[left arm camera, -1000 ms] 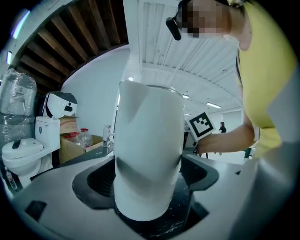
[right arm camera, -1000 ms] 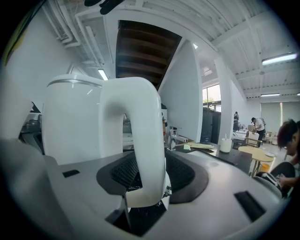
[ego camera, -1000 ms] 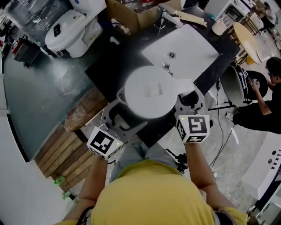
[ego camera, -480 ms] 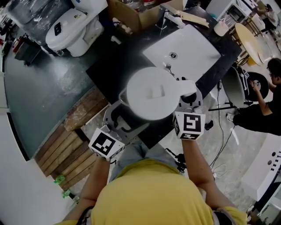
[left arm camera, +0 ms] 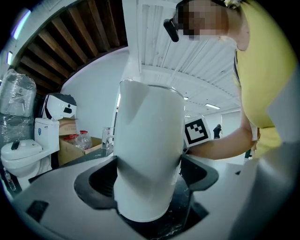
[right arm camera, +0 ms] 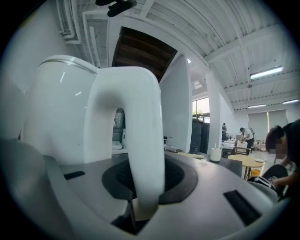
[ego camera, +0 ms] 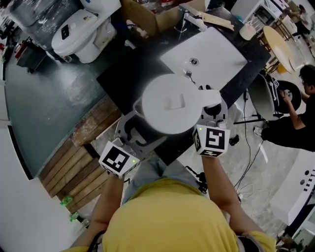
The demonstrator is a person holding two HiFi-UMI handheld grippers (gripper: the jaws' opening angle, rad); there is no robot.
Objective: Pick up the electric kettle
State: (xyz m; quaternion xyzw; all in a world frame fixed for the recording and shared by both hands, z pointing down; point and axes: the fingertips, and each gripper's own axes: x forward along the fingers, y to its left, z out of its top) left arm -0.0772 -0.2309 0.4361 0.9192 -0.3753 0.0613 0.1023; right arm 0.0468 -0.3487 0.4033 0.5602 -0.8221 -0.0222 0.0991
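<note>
The white electric kettle (ego camera: 170, 103) is seen from above over the black counter (ego camera: 123, 69), its lid facing me. My left gripper (ego camera: 140, 130) reaches in from the lower left. In the left gripper view the kettle's body (left arm camera: 147, 150) fills the gap between the jaws of the left gripper (left arm camera: 147, 187) and touches the dark pads on both sides. My right gripper (ego camera: 210, 112) comes from the lower right. In the right gripper view the arched white kettle handle (right arm camera: 143, 140) runs down between the jaws of the right gripper (right arm camera: 140, 187), which are shut on it.
A white basin (ego camera: 216, 56) with a tap (ego camera: 188, 76) lies on the counter just behind the kettle. A toilet (ego camera: 81, 29) and a cardboard box (ego camera: 147, 15) stand beyond. A wooden pallet (ego camera: 81, 162) lies at the lower left. A seated person (ego camera: 295, 113) is at the right.
The right gripper has closed on the kettle's handle and turned a little, its marker cube shifting slightly left. The left gripper and the kettle have hardly moved.
</note>
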